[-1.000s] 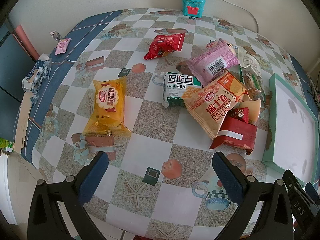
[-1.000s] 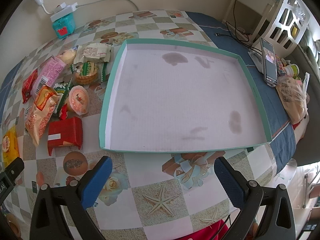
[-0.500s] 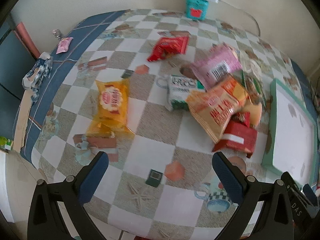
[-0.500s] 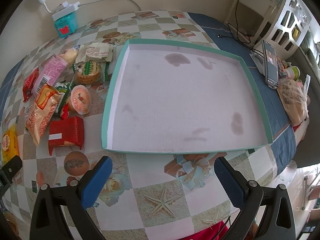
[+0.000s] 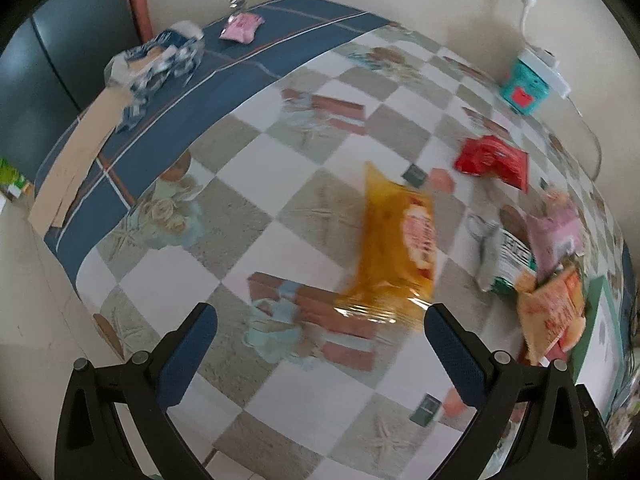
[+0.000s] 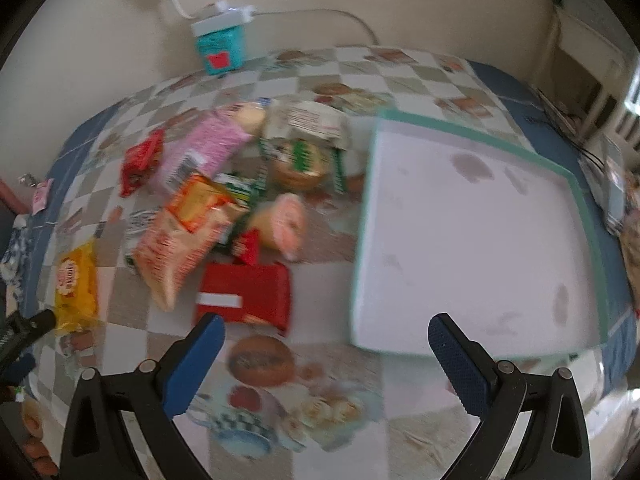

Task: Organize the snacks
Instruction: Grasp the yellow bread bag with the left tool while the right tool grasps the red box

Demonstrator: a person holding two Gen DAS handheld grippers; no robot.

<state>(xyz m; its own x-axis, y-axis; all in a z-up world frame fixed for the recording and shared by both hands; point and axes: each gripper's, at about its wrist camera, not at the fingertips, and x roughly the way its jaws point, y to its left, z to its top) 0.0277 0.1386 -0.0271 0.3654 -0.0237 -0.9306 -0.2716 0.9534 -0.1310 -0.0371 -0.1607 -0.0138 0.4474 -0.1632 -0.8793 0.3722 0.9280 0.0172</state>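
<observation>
My left gripper (image 5: 320,334) is open and empty, just in front of a yellow snack bag (image 5: 396,248) on the checked tablecloth. My right gripper (image 6: 326,338) is open and empty, above the table between a red snack pack (image 6: 244,296) and the empty teal-rimmed tray (image 6: 588,216). A pile of snacks lies left of the tray: an orange bag (image 6: 180,240), a pink bag (image 6: 204,152), a small red bag (image 6: 140,160), a round peach pack (image 6: 284,220). The yellow bag also shows in the right wrist view (image 6: 76,284).
A teal box (image 6: 220,46) with a power strip stands at the back wall. A pink packet (image 5: 242,28) and a crumpled blue-white wrapper (image 5: 156,64) lie at the far left table edge. A phone and clutter sit right of the tray.
Both views have swung left and blurred with motion. My left gripper has moved towards the yellow bag, now close to its fingers. My right gripper has turned from the tray towards the snack pile.
</observation>
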